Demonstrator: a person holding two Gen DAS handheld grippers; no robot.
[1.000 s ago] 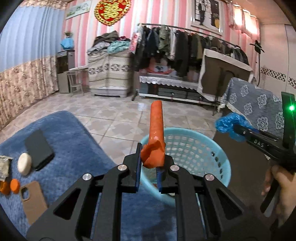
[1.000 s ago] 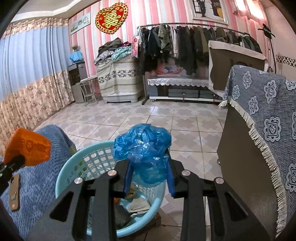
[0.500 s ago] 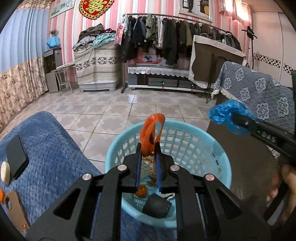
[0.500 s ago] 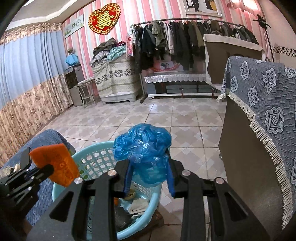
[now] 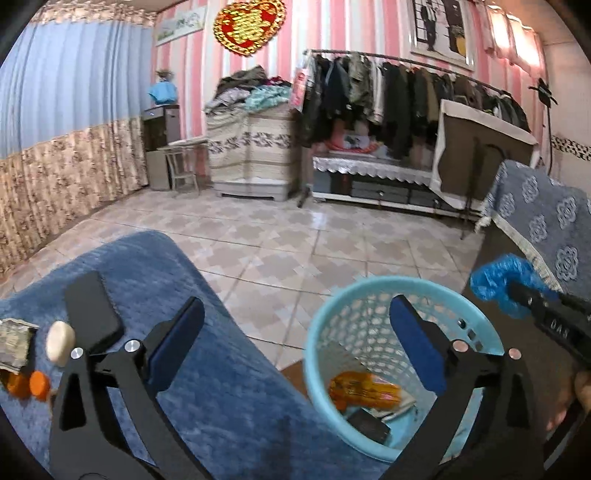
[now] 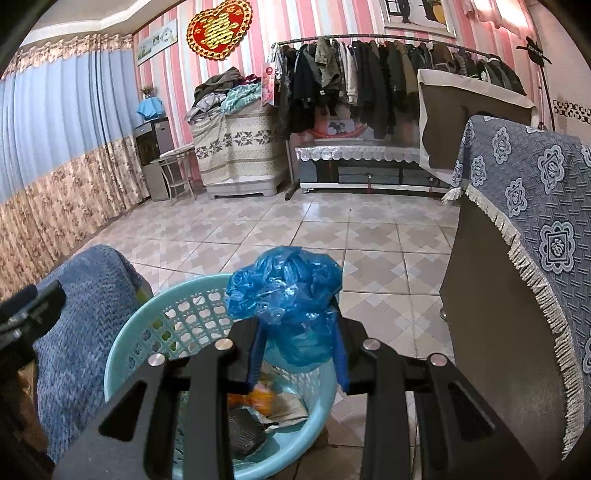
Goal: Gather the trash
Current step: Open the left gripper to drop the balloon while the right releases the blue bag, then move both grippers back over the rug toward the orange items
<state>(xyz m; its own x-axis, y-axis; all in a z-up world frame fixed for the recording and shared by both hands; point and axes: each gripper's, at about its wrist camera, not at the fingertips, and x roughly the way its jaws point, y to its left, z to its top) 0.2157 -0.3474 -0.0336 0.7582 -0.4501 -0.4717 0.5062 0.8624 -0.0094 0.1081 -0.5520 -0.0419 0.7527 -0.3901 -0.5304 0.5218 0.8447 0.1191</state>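
In the left wrist view the left gripper [image 5: 297, 341] fills the lower half of the frame with its jaws spread wide; they have just been opening, and nothing sits between the blue pads. Under its right finger, at lower right, stands the light blue basket [image 5: 321, 325], and the orange wrapper [image 5: 364, 391] lies loose on the trash inside it, beside a dark object and some pale scraps. The wrapper carries print, but it is too blurred to read. At the right edge the right gripper [image 5: 517, 295] reaches in, clamped on a crumpled blue plastic bag [image 5: 496, 286]; white letters on its black body look like "DAS", and a hand [image 5: 581, 387] shows below it. At lower left a blue textured cloth [image 5: 221, 387] carries a dark phone [image 5: 92, 314], a pale oval object [image 5: 61, 343], two orange caps [image 5: 29, 384] and a patterned packet [image 5: 13, 343] at the edge. In the right wrist view the right gripper [image 6: 299, 350] is clenched on the blue plastic bag [image 6: 284, 291], held above the near rim of the basket [image 6: 122, 354] at lower centre. A red and gold heart ornament [image 6: 219, 29] hangs on the striped wall at upper centre; its gold character is not clear enough to read. A patterned grey-blue cover [image 6: 535, 206] with a fringe fills the right side.
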